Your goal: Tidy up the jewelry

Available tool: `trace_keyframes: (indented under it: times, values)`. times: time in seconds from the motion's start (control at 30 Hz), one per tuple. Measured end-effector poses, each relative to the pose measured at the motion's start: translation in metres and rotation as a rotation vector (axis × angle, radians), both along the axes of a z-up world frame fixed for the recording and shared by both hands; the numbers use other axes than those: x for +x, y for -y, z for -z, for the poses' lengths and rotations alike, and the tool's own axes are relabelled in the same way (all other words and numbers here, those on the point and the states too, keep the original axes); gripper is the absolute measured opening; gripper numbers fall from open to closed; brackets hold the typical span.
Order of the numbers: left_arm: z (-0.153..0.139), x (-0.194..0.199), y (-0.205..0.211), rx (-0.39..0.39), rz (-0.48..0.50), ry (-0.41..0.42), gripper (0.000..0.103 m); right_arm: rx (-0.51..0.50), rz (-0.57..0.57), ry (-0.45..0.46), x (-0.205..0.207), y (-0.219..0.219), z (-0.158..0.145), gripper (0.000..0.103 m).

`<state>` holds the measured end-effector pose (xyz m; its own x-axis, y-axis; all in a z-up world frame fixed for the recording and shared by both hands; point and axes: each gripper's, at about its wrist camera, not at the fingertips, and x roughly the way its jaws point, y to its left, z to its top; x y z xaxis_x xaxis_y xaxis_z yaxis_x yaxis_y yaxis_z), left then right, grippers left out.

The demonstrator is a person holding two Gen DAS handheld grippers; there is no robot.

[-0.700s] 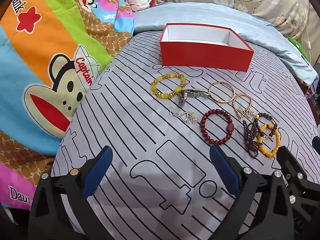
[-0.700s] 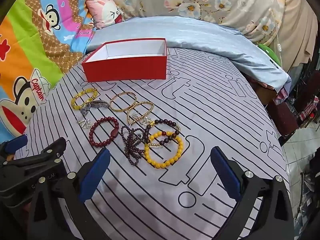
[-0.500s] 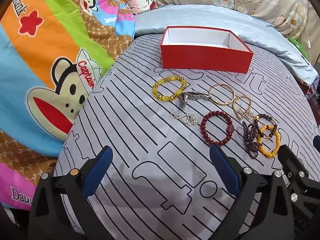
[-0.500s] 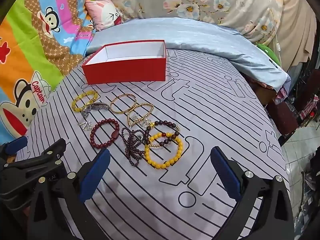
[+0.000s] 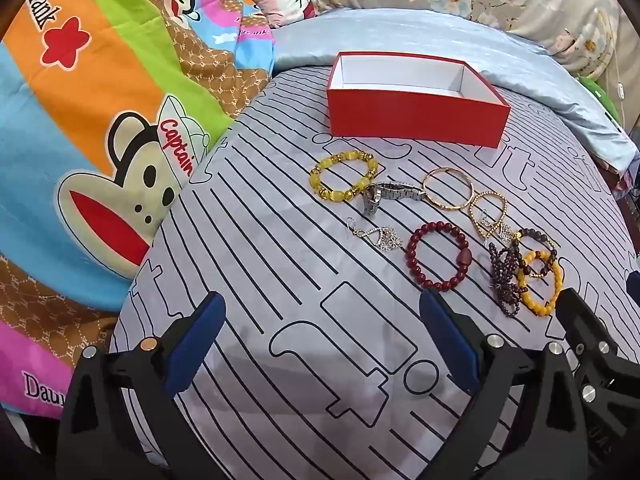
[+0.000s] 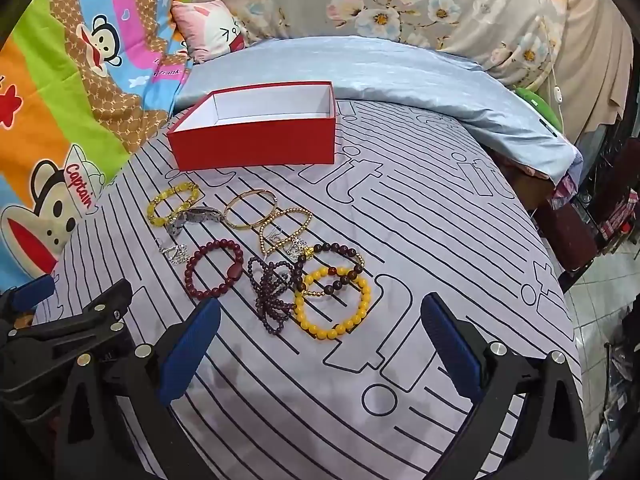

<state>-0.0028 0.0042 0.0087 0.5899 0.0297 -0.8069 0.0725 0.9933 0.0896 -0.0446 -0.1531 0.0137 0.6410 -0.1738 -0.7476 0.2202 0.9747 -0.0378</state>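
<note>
Both tools hang above the grey line-patterned bedspread (image 5: 248, 248) with nothing between their fingers: the left gripper (image 5: 324, 336) has its blue pads spread wide apart, and the right gripper (image 6: 320, 340) is just as wide. On the far side of the spread sits an open red box (image 5: 416, 120) with a white inside that shows nothing in it. The jewelry lies in a loose cluster nearer than the box. A pale yellow bead bracelet (image 5: 344, 176) is farthest left, touching a silver watch (image 5: 388, 194), which meets a thin gold bangle (image 5: 448, 188). Nearer lie a small silver earring (image 5: 380, 236) and a dark red bead bracelet (image 5: 436, 256), each apart from the rest. To the right, a gold bead loop (image 6: 286, 230), a brown bead bracelet (image 6: 332, 264), a tangled purple bead strand (image 6: 272, 292) and an opaque yellow bead bracelet (image 6: 332, 302) overlap one another. A cartoon monkey blanket (image 5: 100, 140) covers the left side, and a pale blue quilt (image 6: 380, 76) is bunched beyond the box.
</note>
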Motion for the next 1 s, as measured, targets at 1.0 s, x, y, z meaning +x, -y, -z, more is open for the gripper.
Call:
trace_keyframes:
  times: [1.0]
  values:
    - [0.0046, 0.0036, -0.0013, -0.003, -0.004, 0.007, 0.095, 0.007, 0.001, -0.004, 0.0005, 0.0010, 0.0041, 0.098]
